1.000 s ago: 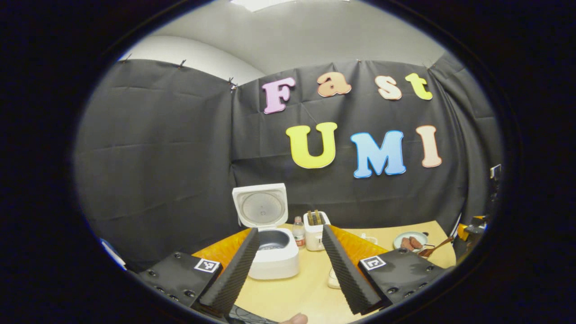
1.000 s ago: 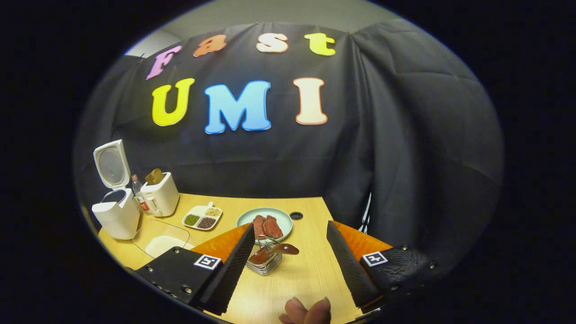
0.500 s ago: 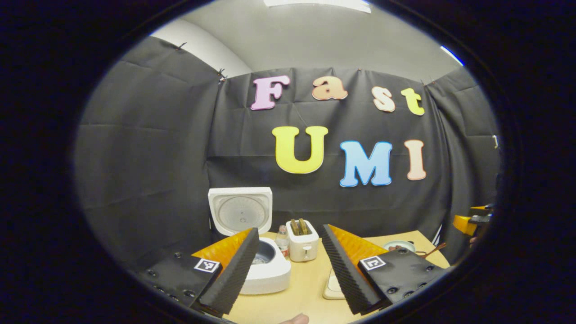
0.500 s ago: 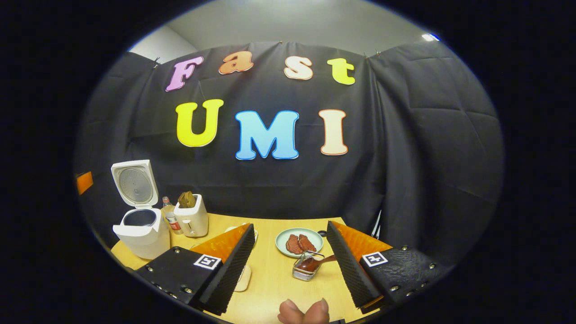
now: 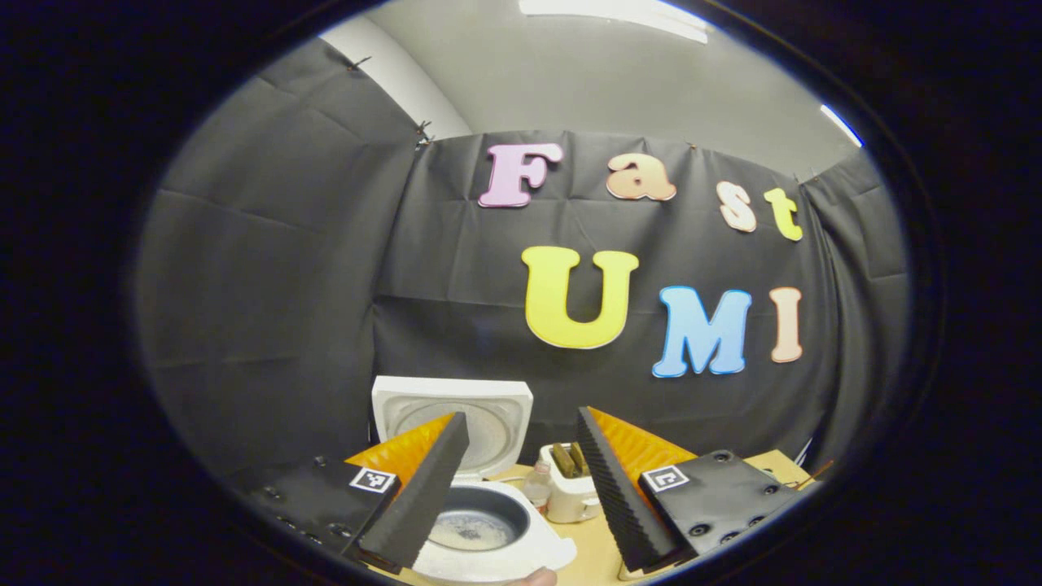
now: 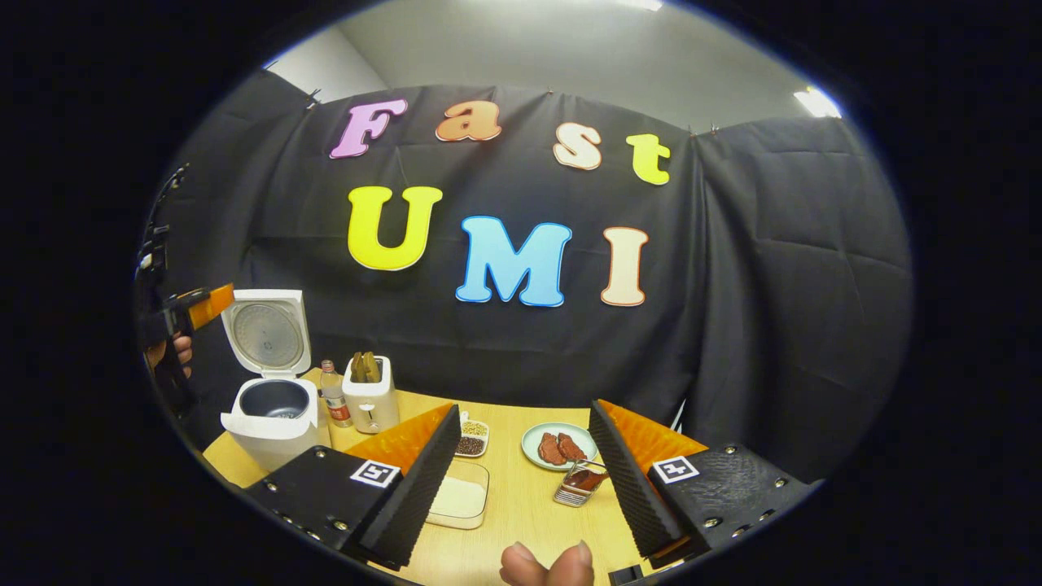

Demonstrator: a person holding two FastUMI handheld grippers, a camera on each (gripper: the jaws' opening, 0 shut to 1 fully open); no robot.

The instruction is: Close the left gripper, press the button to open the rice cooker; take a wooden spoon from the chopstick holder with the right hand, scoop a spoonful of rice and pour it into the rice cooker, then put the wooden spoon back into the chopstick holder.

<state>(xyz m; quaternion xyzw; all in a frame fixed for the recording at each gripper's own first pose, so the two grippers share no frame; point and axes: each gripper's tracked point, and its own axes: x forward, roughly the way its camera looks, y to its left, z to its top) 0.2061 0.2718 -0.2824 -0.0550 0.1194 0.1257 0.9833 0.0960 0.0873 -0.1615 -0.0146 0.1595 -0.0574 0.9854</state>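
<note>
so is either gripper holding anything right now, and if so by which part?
Nothing is held. The left gripper and right gripper are both open with empty gaps. The wooden spoon lies in the chopstick holder.

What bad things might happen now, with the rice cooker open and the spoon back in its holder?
Two risks, judged from the pictures:
1. The rice cooker stands near the table's left edge with its lid up; the left gripper, hovering open close above it, might bump it.
2. The wooden spoon leans out of the small chopstick holder; the open right gripper nearby might tip it over.
</note>
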